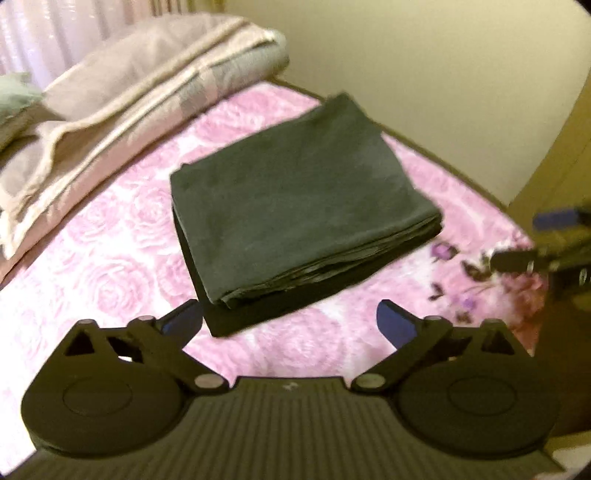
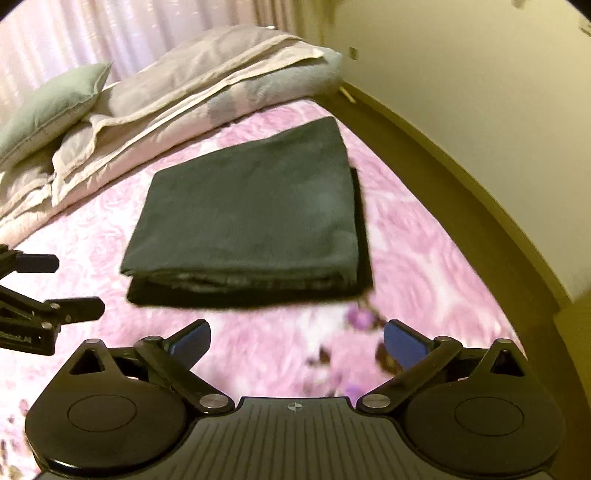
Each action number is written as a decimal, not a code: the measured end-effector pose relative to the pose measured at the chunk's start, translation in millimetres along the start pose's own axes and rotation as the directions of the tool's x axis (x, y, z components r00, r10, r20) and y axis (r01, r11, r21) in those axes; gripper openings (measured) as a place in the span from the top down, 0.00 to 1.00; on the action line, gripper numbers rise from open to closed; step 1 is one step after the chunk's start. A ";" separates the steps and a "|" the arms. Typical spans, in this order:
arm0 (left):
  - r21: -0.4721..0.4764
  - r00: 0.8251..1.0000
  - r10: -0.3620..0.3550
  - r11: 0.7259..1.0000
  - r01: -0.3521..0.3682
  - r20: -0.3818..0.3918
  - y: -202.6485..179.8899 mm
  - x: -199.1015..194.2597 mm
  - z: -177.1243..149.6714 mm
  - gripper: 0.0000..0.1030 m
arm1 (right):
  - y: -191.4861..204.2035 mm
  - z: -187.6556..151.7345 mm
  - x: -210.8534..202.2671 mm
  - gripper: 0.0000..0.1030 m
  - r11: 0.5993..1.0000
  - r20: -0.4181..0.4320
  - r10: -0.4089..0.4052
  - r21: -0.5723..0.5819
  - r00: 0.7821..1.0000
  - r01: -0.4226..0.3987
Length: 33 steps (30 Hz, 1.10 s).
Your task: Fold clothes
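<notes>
A dark green garment (image 1: 295, 192) (image 2: 251, 214) lies folded into a flat rectangle on the pink rose-patterned bedspread (image 1: 110, 266) (image 2: 406, 251). A blacker layer shows under its near edge. My left gripper (image 1: 288, 317) hovers over the near edge of the garment, jaws wide open, nothing between the blue pads. My right gripper (image 2: 297, 332) is also wide open and empty, just short of the garment's near edge. Each gripper appears in the other's view: the right one (image 1: 535, 240) at the right edge, the left one (image 2: 55, 288) at the left edge.
A folded beige quilt (image 1: 110, 122) (image 2: 184, 92) and a green pillow (image 2: 48, 107) lie at the back left of the bed. A wooden bed frame (image 2: 443, 166) runs along the wall on the right. Pink curtains (image 2: 110, 33) hang behind.
</notes>
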<state>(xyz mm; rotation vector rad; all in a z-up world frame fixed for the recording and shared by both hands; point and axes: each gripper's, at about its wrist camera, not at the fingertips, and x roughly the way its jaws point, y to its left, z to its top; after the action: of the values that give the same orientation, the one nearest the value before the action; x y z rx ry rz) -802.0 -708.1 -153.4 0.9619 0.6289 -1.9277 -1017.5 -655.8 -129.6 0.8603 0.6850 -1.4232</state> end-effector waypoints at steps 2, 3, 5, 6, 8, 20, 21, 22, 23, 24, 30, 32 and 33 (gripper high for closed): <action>-0.040 1.000 -0.001 0.999 0.002 0.024 -1.6 -21.2 -4.6 0.01 | 4.8 -6.1 -20.1 0.01 1.000 -0.002 -0.006 0.021 1.000 0.006; -0.057 0.999 0.003 0.998 -0.001 0.037 -1.8 -31.0 -6.9 0.01 | 8.0 -9.1 -30.4 0.01 0.999 0.002 -0.011 0.030 1.000 0.011; -0.085 0.998 0.022 0.996 -0.017 0.059 -2.2 -48.4 -11.2 0.01 | 14.2 -13.2 -48.2 0.01 0.999 0.012 -0.019 0.041 1.000 0.019; -0.097 0.997 0.032 0.995 -0.026 0.066 -2.7 -56.6 -13.5 0.01 | 17.4 -14.9 -55.9 0.01 0.999 0.018 -0.023 0.045 1.000 0.022; -0.123 0.996 0.055 0.991 -0.045 0.075 -2.5 -73.1 -19.0 0.01 | 24.6 -18.2 -69.4 0.01 0.998 0.029 -0.030 0.047 0.999 0.029; -0.114 0.989 0.092 0.990 -0.079 0.115 -6.0 -147.4 -43.1 0.01 | 64.7 -40.9 -125.9 0.01 0.997 0.065 -0.040 0.071 0.997 0.035; -0.107 0.988 0.096 0.991 -0.083 0.121 -7.4 -150.8 -44.8 0.01 | 68.3 -43.1 -129.7 0.01 0.997 0.069 -0.041 0.067 0.997 0.036; -0.098 0.986 0.100 0.991 -0.087 0.130 -9.0 -155.5 -47.6 0.01 | 72.1 -45.8 -133.8 0.01 0.997 0.071 -0.044 0.062 0.996 0.040; -0.091 0.985 0.105 0.991 -0.093 0.137 -10.2 -159.7 -51.0 0.01 | 75.7 -48.5 -137.5 0.01 0.997 0.072 -0.049 0.059 0.996 0.044; -0.086 0.984 0.112 0.991 -0.100 0.141 -12.6 -162.9 -53.9 0.01 | 79.1 -51.3 -141.4 0.01 0.997 0.073 -0.054 0.055 0.996 0.050; -0.096 0.979 0.129 0.989 -0.115 0.155 -21.6 -181.5 -69.2 0.01 | 93.2 -67.5 -161.3 0.01 0.997 0.085 -0.068 0.035 0.994 0.066; -0.108 0.978 0.143 0.986 -0.127 0.155 -25.2 -186.0 -72.2 0.01 | 93.4 -69.7 -164.0 0.01 0.998 0.079 -0.058 0.035 0.995 0.056; -0.118 0.978 0.142 0.985 -0.125 0.152 -26.5 -187.9 -73.2 0.01 | 93.3 -69.9 -165.2 0.01 0.998 0.077 -0.054 0.032 0.996 0.052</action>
<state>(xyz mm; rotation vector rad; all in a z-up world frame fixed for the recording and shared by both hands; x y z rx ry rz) -736.1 -552.3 -40.5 0.7539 0.5551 -1.8114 -927.3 -511.4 -20.6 0.8107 0.6328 -1.5102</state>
